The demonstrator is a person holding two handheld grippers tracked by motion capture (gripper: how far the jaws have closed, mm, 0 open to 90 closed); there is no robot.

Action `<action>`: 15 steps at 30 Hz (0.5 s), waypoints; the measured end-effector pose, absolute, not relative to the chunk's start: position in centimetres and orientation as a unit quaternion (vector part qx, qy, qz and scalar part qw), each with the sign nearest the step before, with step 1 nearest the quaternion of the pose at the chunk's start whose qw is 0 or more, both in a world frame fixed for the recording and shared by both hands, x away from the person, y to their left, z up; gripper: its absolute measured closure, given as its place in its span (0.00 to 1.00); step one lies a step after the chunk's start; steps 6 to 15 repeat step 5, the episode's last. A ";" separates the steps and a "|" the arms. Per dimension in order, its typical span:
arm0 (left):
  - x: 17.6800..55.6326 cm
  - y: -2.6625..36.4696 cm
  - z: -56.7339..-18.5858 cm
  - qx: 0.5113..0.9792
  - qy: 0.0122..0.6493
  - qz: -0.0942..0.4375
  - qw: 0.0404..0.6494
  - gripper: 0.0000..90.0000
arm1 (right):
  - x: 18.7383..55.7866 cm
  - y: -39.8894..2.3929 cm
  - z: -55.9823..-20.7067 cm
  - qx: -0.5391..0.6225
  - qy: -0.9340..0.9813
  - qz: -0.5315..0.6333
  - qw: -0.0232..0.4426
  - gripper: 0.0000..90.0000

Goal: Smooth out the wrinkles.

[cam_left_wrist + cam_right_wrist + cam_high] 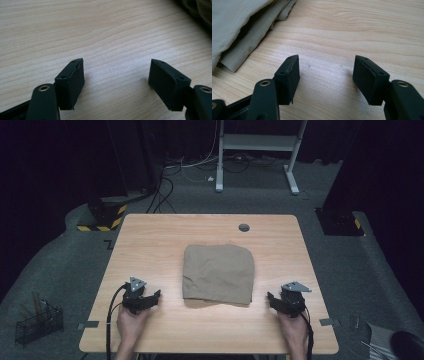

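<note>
Folded tan cloth (218, 274), a squarish soft stack with its layered hems showing, lies flat on the middle of my light wooden table (150, 240). My left tool (150, 301) rests low over the near left part of the table, its jaws spread with bare wood grain between them; in the left gripper view a dark corner of the cloth (200, 10) sits at the upper right, well apart from the jaws. My right tool (274, 301) is at the near right, jaws likewise spread and holding nothing. In the right gripper view the cloth's stacked edges (239, 37) lie near the left jaw, not touching it.

Between each tool and the cloth the tabletop is bare wood. A small round grey grommet (244, 227) is set into the table near its far edge, beyond the cloth. On the grey carpeted floor at the near left stands a black wire basket (37, 322) with a stick-like thing in it. Farther off are a white metal frame with two legs (257, 150), loose cables (165, 185), and a base with yellow-and-black striped tape (102, 217) by the table's far left corner. Pale sheets (380, 337) lie on the floor at the near right.
</note>
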State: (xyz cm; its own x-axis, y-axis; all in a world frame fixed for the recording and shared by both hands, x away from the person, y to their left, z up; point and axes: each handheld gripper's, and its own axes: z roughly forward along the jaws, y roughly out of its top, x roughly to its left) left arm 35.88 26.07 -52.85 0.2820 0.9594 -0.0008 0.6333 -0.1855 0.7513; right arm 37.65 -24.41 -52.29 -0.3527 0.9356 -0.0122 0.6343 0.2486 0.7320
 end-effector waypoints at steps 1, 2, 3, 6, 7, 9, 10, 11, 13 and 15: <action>35.9 26.0 -52.9 0.730 0.546 0.246 0.331 0.31 | 37.7 -24.4 -52.3 0.520 0.755 0.325 0.232 0.42; 35.9 26.0 -52.9 0.731 0.544 0.246 0.330 0.30 | 37.7 -24.4 -52.3 0.519 0.756 0.325 0.231 0.42; 35.9 26.0 -52.9 0.732 0.544 0.245 0.330 0.29 | 37.7 -24.4 -52.3 0.519 0.756 0.325 0.231 0.42; 36.0 26.0 -52.9 0.735 0.541 0.243 0.330 0.27 | 37.7 -24.4 -52.3 0.519 0.756 0.325 0.231 0.41; 36.0 26.0 -52.9 0.735 0.541 0.243 0.330 0.27 | 37.7 -24.4 -52.3 0.519 0.756 0.325 0.231 0.41; 36.0 26.0 -52.9 0.735 0.541 0.243 0.330 0.27 | 37.7 -24.4 -52.3 0.519 0.756 0.325 0.231 0.41; 36.0 26.0 -52.9 0.735 0.541 0.243 0.330 0.27 | 37.7 -24.4 -52.3 0.519 0.756 0.325 0.231 0.41; 36.0 26.0 -52.9 0.735 0.541 0.243 0.330 0.27 | 37.7 -24.4 -52.3 0.519 0.756 0.325 0.231 0.41; 36.0 26.0 -52.9 0.735 0.541 0.243 0.330 0.27 | 37.7 -24.4 -52.3 0.519 0.756 0.325 0.231 0.41; 36.0 26.0 -52.9 0.735 0.541 0.243 0.330 0.27 | 37.7 -24.4 -52.3 0.519 0.756 0.325 0.231 0.41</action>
